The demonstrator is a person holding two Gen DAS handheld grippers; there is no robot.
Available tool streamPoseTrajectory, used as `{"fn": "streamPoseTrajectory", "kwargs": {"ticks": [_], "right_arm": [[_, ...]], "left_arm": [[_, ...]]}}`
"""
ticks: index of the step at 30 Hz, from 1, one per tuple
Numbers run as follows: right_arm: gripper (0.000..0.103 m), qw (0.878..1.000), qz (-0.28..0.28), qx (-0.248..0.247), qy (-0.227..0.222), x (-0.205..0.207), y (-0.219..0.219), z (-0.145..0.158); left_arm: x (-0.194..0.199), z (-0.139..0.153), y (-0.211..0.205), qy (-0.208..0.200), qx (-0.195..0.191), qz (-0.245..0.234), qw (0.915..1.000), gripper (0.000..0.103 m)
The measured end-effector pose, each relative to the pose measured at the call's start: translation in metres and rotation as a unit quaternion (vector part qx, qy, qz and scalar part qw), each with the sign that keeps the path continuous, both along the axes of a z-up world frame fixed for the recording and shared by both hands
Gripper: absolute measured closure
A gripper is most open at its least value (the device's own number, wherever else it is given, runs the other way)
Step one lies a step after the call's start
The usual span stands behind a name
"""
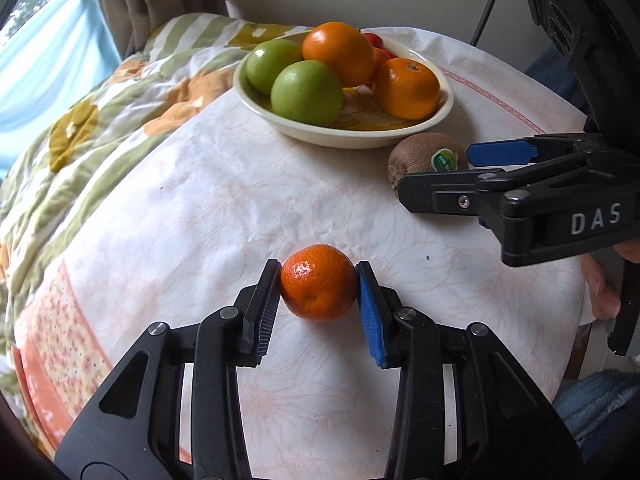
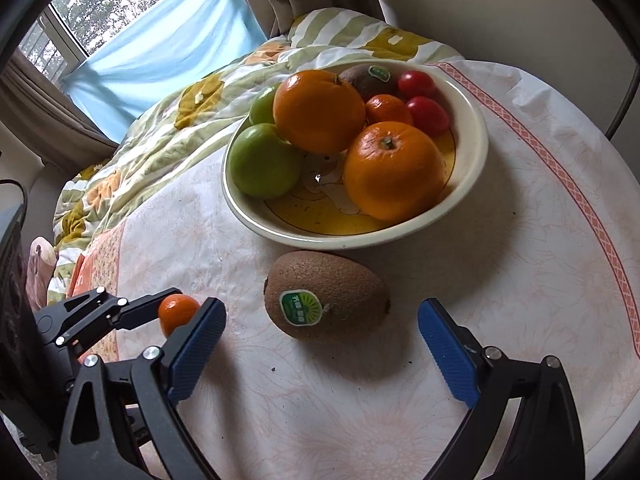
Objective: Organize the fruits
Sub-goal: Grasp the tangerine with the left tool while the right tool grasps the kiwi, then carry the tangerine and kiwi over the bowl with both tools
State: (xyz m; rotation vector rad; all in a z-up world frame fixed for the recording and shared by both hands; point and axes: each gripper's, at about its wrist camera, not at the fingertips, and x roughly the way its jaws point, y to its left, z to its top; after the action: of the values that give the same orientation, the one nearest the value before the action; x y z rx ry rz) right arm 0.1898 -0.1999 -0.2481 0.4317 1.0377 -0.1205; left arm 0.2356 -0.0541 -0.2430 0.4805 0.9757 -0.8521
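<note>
there, bowl [image 2: 478, 148] holding oranges [image 2: 394, 170], apples [image 2: 264, 166]

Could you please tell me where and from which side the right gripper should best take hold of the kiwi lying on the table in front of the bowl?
Grip the kiwi across its short middle, coming down from above and the near side. It lies lengthwise across the right gripper, whose fingers already stand wide apart, one towards either end, so rolling the wrist would probably help. The bowl blocks the far side.
</note>
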Motion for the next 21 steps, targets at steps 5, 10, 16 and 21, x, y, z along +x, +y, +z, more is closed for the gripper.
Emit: {"fn": "streamPoseTrajectory", "kwargs": {"ticks": [5,10,16,21], "right_arm": [[0.023,1.0,0.009,0.0,0.005,0.007,0.004,-0.006],[0.033,1.0,0.007,-0.021,0.002,0.008,0.005,-0.008],[0.04,0.999,0.021,-0.047,-0.006,0.006,0.007,-0.006],[0.041,0.999,0.023,-0.034,-0.018,0.0,0.008,-0.001]], "left_arm": [[0.0,0.001,0.008,0.0,-0.004,0.017,0.9999,0.062],[-0.002,0.001,0.012,0.0,-0.007,0.026,0.9996,0.062],[-0.003,0.005,0.015,-0.002,-0.011,0.038,0.9992,0.062],[-0.007,0.013,0.018,-0.006,-0.016,0.049,0.9987,0.062]]}}
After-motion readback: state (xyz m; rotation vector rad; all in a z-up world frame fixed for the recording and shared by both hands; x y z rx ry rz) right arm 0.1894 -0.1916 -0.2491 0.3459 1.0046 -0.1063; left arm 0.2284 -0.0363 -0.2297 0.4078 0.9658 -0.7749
